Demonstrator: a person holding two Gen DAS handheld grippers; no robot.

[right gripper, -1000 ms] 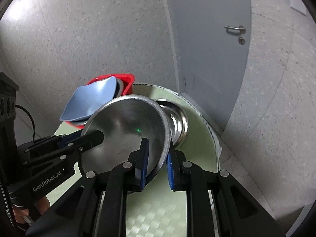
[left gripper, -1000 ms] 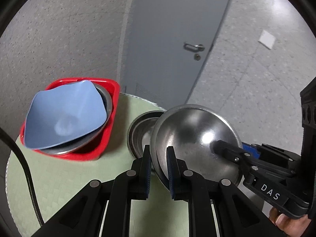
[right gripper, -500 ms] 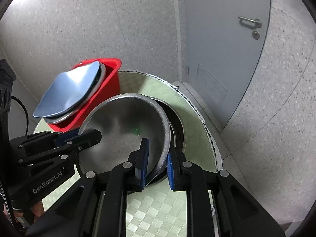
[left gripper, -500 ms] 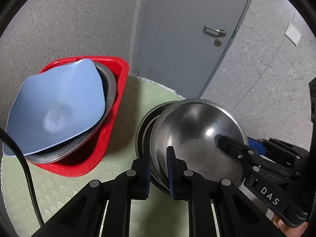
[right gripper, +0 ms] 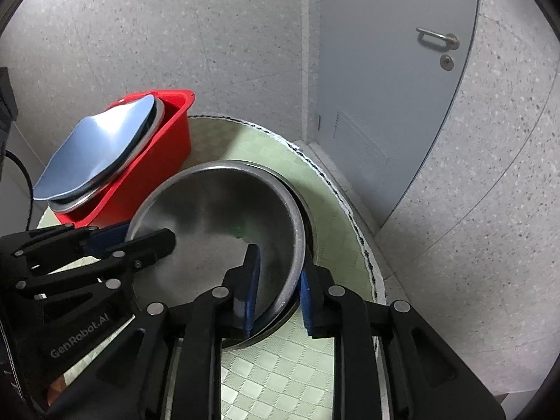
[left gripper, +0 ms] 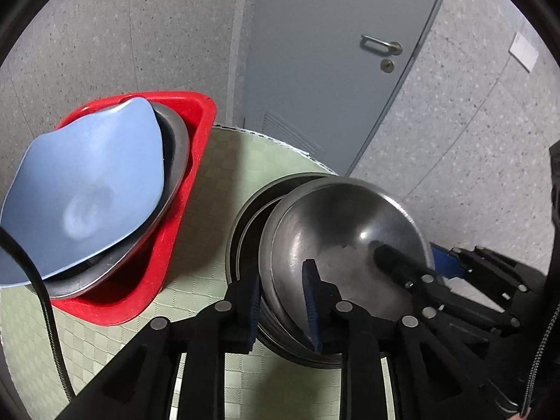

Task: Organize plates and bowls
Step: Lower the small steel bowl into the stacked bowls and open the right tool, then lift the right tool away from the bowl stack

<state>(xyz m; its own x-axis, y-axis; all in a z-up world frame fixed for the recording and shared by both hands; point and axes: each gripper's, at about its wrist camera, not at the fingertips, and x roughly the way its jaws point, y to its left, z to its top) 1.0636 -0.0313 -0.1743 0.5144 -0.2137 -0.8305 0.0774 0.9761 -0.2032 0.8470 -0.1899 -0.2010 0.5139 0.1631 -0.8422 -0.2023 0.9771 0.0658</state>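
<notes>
Speckled grey walls and a grey door (left gripper: 336,80) are backing a round tabletop (left gripper: 217,182) covered in pale green checked matting. Left tongs (left gripper: 281,301): jaws opening, straddling the near-left rim of the steel bowl (left gripper: 350,231), one blue pad outside the wall and one inside; a visible gap is showing at each pad, so the grip is reading as released rather than clenched. Right tongs (right gripper: 276,287): jaws likewise opening, straddling the opposite rim of the same bowl, pads standing just off the metal. Bowl position: sitting between the two tongs, nested into a second, wider steel bowl (left gripper: 245,217) on the tabletop, slightly off-centre toward the right tongs' side. Governing relation: both rims are lying directly between the pads, so each pair of tongs is needing to draw back and up along its own line to come clear without dragging the bowl. Neither hand is nearer; each is working its own edge. Further out, to the left: a red bin (left gripper: 182,189) is holding a blue plate (left gripper: 87,182) leaning on steel dishes (left gripper: 176,154), likely the next stock to sort.
</notes>
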